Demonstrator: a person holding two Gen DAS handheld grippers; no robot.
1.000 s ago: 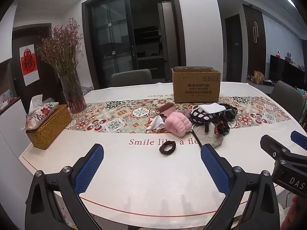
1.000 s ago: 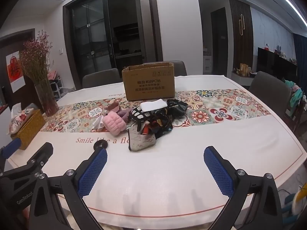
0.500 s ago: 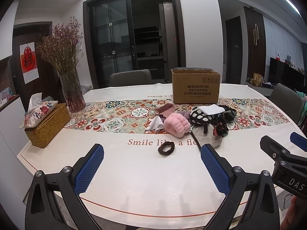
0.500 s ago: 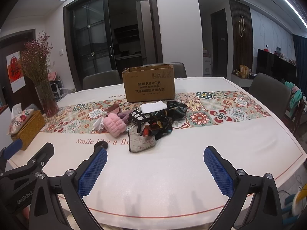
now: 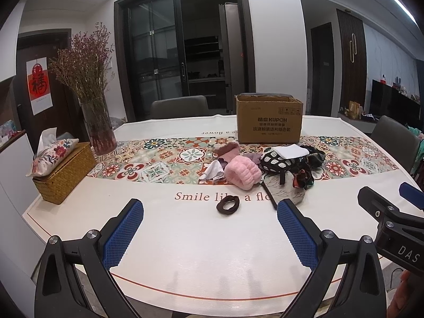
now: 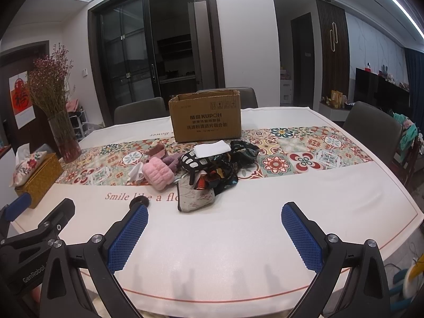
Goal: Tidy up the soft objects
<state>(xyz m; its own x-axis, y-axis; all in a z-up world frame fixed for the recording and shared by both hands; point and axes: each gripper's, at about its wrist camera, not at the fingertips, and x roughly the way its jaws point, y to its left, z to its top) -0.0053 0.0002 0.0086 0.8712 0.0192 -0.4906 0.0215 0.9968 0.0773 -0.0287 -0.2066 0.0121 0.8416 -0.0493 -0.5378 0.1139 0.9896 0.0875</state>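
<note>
A heap of soft items lies mid-table: a pink fluffy band, a folded white cloth, dark patterned fabric and a beige pouch. A dark brown hair tie lies apart, nearer the front edge. Behind the heap stands an open cardboard box. My left gripper hovers open over the near table edge, short of the hair tie. My right gripper is open too, just short of the pouch, holding nothing.
A glass vase of dried flowers and a wicker tissue box stand at the left. Grey chairs ring the white table. The other gripper's body shows at each view's edge.
Both views have risen and drawn back slightly, so the heap and box sit a little lower and smaller. Nothing on the table moved; both grippers stay open.
</note>
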